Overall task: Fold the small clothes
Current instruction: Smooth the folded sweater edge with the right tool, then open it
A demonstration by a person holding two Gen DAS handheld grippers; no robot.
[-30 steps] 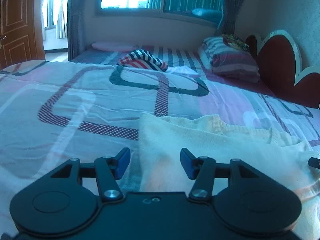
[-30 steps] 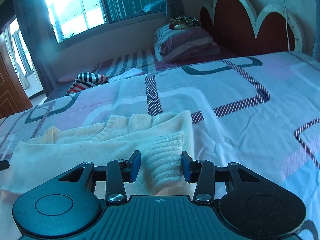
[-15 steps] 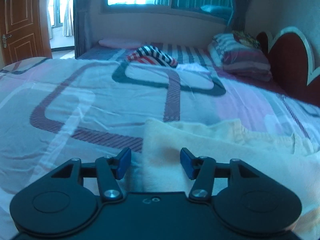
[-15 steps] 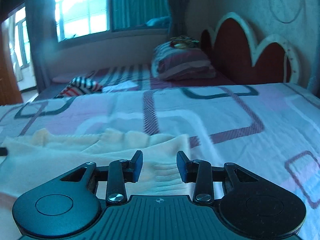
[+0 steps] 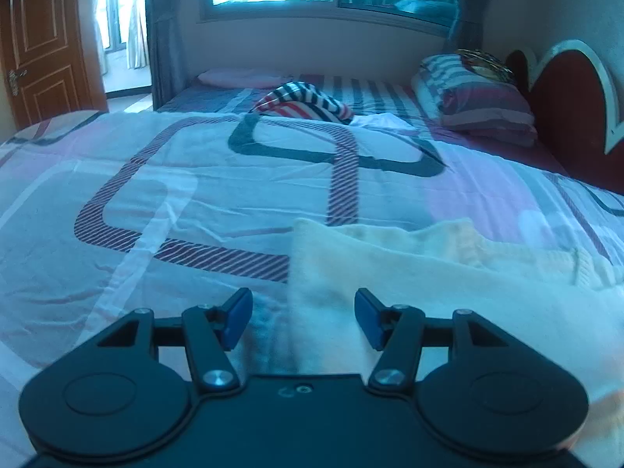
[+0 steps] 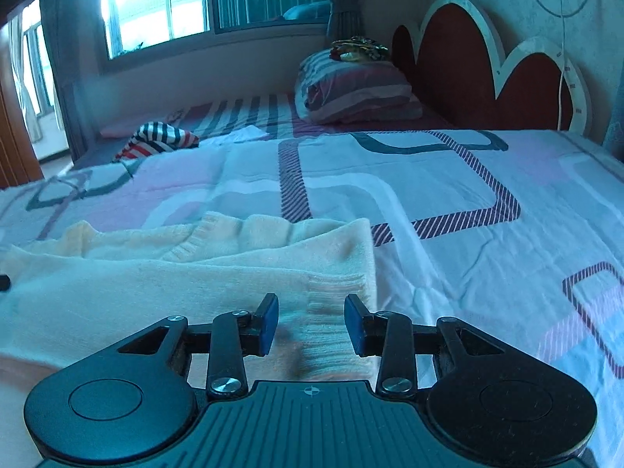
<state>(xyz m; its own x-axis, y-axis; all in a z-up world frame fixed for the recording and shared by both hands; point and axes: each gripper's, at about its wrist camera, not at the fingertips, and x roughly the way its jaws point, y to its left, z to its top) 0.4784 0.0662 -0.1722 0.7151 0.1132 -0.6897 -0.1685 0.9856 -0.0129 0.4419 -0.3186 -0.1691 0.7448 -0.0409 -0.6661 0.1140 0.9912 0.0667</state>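
Note:
A cream knitted sweater [image 5: 448, 284] lies flat on the patterned bedspread [image 5: 195, 195], partly folded. My left gripper [image 5: 303, 319] is open, low over the sweater's left edge, which lies between the blue fingertips. In the right wrist view the sweater [image 6: 175, 284] spreads to the left. My right gripper [image 6: 311, 323] is open, with the ribbed cuff at the sweater's right edge between its fingertips. Neither gripper holds anything.
A striped red, white and dark garment [image 5: 304, 101] lies at the far side of the bed, with a white cloth [image 5: 384, 121] beside it. Striped pillows [image 5: 479, 101] lean by the red headboard [image 6: 487, 66]. A wooden door [image 5: 43, 39] stands far left.
Both grippers have stayed open over the sweater's edges. The views have tilted up and shifted a little. The sweater has barely moved.

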